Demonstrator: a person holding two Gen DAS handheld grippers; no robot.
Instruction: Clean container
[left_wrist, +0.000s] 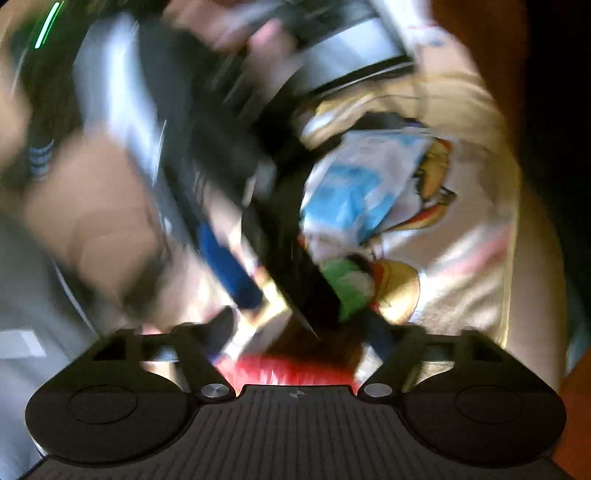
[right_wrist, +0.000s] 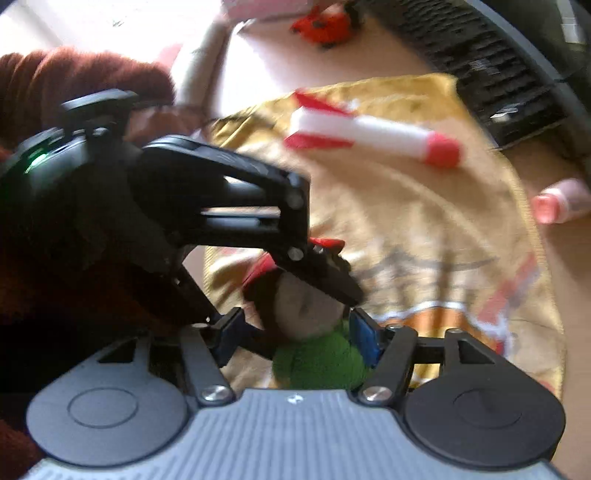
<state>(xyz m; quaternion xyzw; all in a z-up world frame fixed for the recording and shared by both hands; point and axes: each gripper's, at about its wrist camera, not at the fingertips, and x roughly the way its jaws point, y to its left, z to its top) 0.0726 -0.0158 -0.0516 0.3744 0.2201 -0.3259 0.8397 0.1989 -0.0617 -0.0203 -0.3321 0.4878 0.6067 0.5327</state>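
Two hand-held grippers are meeting over one small plush toy (right_wrist: 314, 362), the one with a green body, pale face and red cap. The right hand-held gripper (right_wrist: 295, 332) is pointing steeply down with the toy sitting between its blue pads. The pad on one side is touching the green body and the other seems to be standing slightly off, so I cannot tell whether it is gripping or only cradling. The left hand-held gripper (left_wrist: 299, 347) is reaching in from the side. One black finger is lying across the toy's head, and the red cap is filling the gap between its fingers, so it looks clenched on the head. To me this is reading as a hand-over.

Beneath both hand-held grippers a yellow printed cloth (right_wrist: 424, 229) is lying spread out. Beyond the right one, a red-and-white foam rocket (right_wrist: 373, 136) is resting on the cloth. A pink bottle (right_wrist: 561, 201) is lying off the cloth's far edge.

The container (right_wrist: 498, 74) is probably the dark slatted tub with a grey rim, well apart and ahead of the right hand-held gripper. The toys are lying outside it, presumably taken out for cleaning.
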